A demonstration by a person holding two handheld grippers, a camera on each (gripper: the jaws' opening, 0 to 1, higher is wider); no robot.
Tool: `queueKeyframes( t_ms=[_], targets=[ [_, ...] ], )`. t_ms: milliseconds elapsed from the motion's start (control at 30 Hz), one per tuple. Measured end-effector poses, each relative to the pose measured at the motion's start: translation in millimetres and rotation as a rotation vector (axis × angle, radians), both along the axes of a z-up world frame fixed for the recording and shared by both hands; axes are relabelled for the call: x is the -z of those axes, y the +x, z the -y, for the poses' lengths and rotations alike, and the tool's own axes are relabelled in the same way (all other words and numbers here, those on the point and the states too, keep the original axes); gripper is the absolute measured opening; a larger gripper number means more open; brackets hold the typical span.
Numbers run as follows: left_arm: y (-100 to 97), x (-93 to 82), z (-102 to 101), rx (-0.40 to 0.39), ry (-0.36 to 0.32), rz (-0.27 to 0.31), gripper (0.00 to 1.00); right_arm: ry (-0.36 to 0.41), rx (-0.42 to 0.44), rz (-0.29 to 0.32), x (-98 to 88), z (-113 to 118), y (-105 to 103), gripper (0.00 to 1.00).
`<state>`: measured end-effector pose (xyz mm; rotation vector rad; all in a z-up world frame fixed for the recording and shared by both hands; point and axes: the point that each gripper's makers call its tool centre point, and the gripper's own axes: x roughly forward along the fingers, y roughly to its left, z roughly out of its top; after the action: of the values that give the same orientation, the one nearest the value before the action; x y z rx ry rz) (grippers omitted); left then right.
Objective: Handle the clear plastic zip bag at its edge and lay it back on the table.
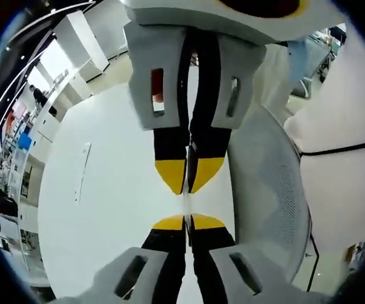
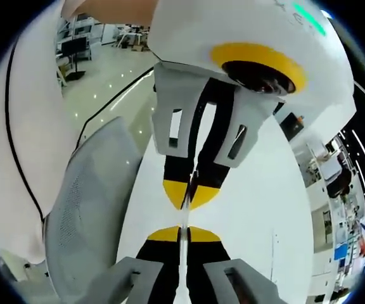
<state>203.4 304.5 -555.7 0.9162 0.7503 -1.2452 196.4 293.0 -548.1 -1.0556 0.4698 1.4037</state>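
Both views were brightly and evenly lit from overhead; small ceiling lights were mirrored as glare spots on the glossy floor (image 2: 116,76) beyond the jaws. The white table (image 1: 106,209) beside the jaws was nearly washed out. Straight lines were bent strongly toward the edges. Little shadow was cast.

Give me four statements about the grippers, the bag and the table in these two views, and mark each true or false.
1. Both grippers pinch the clear zip bag edge. True: the left gripper and right gripper face each other, jaws closed on it.
2. The bag lies flat on the white table. False: it hangs taut between the grippers.
3. A grey mesh chair stands beside the table. True.
4. The right gripper's jaws are wide open. False: closed on the bag.
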Motion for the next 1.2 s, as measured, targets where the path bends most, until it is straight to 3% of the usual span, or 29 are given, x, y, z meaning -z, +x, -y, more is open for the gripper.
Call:
queueKeyframes(
  t_ms=[500, 1200],
  targets=[
    [-4.5, -0.6, 3.6, 0.027, -0.008, 0.008, 0.00, -0.006, 0.002, -0.017, -0.7, 4.0, -2.3, 0.00],
    [-2.1, -4.3, -2.1, 0.015, -0.071, 0.003, 0.00, -0.024, 0.022, -0.024, -2.9, 19.9, 4.8, 0.00]
  ],
)
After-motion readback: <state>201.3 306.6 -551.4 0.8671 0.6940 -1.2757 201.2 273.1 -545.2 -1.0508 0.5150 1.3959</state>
